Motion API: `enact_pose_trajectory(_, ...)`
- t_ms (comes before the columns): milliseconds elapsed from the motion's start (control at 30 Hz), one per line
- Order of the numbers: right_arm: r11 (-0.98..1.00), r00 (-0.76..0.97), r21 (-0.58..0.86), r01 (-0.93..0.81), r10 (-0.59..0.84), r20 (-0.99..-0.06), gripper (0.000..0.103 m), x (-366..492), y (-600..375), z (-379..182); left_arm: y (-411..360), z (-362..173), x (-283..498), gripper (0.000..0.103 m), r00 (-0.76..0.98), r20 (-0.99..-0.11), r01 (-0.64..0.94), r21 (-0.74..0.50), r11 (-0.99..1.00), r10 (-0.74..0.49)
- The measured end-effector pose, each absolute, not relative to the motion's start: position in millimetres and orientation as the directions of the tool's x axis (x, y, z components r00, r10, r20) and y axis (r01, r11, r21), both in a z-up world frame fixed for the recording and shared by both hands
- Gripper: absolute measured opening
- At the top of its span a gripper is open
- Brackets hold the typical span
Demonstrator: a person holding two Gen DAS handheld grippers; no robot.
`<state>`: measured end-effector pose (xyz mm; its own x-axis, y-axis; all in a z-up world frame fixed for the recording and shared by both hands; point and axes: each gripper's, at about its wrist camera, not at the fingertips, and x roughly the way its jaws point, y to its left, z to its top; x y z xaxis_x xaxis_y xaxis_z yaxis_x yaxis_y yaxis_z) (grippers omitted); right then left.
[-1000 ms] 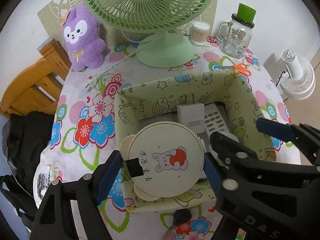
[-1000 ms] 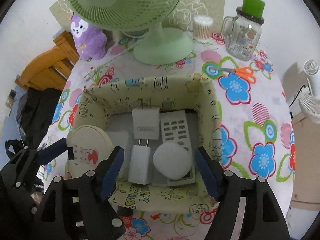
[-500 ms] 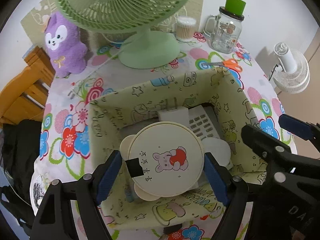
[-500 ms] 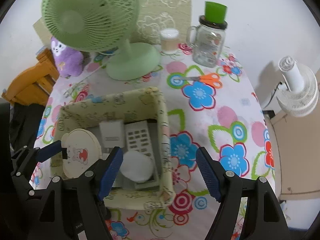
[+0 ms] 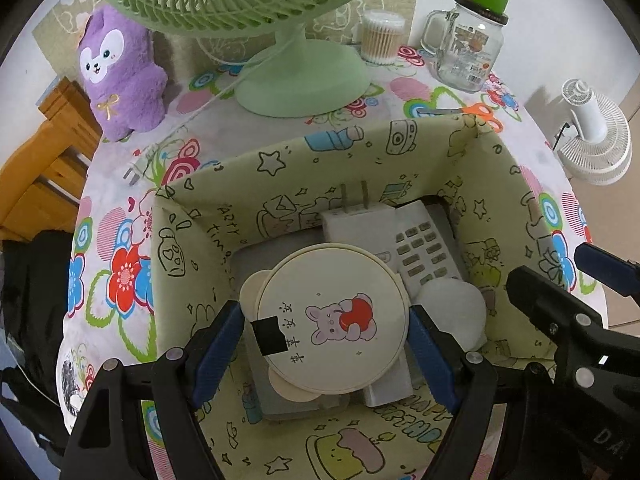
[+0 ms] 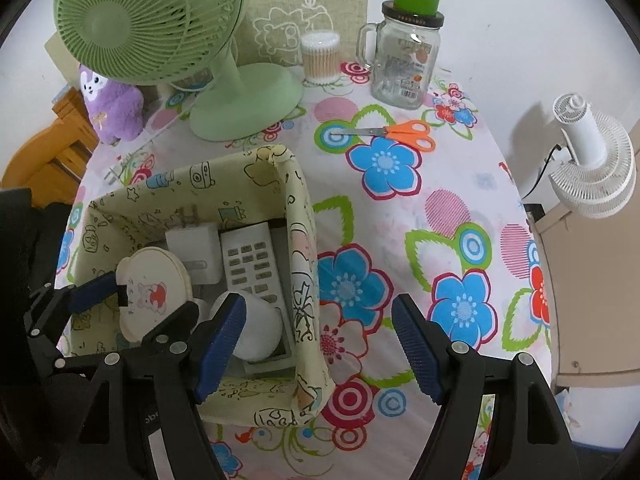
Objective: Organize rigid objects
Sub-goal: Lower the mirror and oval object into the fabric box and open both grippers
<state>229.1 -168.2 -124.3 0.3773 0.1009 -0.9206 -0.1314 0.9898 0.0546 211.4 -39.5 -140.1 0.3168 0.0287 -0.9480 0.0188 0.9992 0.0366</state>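
Observation:
A round cream case (image 5: pixel 332 320) with a bunny picture sits between the blue pads of my left gripper (image 5: pixel 326 344), which is shut on it. The case hangs inside the pale green printed fabric box (image 5: pixel 280 160), over a white charger (image 5: pixel 356 224), a white remote (image 5: pixel 424 248) and a white rounded object (image 5: pixel 452 312). Whether the case touches them I cannot tell. My right gripper (image 6: pixel 316 340) stands open and empty, straddling the box's right wall (image 6: pixel 300 240), one finger over the box and one over the flowered tablecloth. The case (image 6: pixel 152 292) also shows in the right wrist view.
A green desk fan (image 5: pixel 300 80), a purple plush toy (image 5: pixel 120 72), a cotton swab tub (image 5: pixel 382 38) and a glass mug jar (image 5: pixel 468 52) stand behind the box. Orange scissors (image 6: pixel 396 132) lie to its right. A white clip fan (image 6: pixel 592 168) and a wooden chair (image 5: pixel 40 168) flank the table.
My left gripper has sunk with the round case from the box's front rim down among its contents. My right gripper has drifted right, from over the box's inside to its right wall.

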Motion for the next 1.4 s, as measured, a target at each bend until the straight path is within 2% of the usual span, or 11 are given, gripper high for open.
enact_pose_trajectory(133,0.988,0.37,0.051,-0.142,0.101,-0.924,0.078,230,-165,-127,-39,-142,211,0.084,0.322,-0.946,0.017,0.056,0.998,0.047)
enact_pose_trajectory(200,0.988,0.365,0.05,-0.147,0.101,-0.925,0.078,230,-164,-128,-40,-140,210,0.091,0.33,-0.943,0.024,0.059,0.998,0.048)
enact_pose_trajectory(333,0.987,0.365,0.054,-0.15,0.106,-0.925,0.078,231,-162,-128,-42,-134,208,0.096,0.348,-0.936,0.032,0.065,0.997,0.05)
enact_pose_trajectory(867,0.986,0.408,0.058,-0.157,0.118,-0.905,0.078,214,-155,-105,-35,-104,185,0.098,0.398,-0.915,0.033,0.082,0.996,0.063)
enact_pose_trajectory(1400,0.986,0.455,0.054,-0.158,0.121,-0.882,0.078,176,-142,-83,-24,-83,148,0.098,0.431,-0.902,0.035,0.046,0.998,0.026)
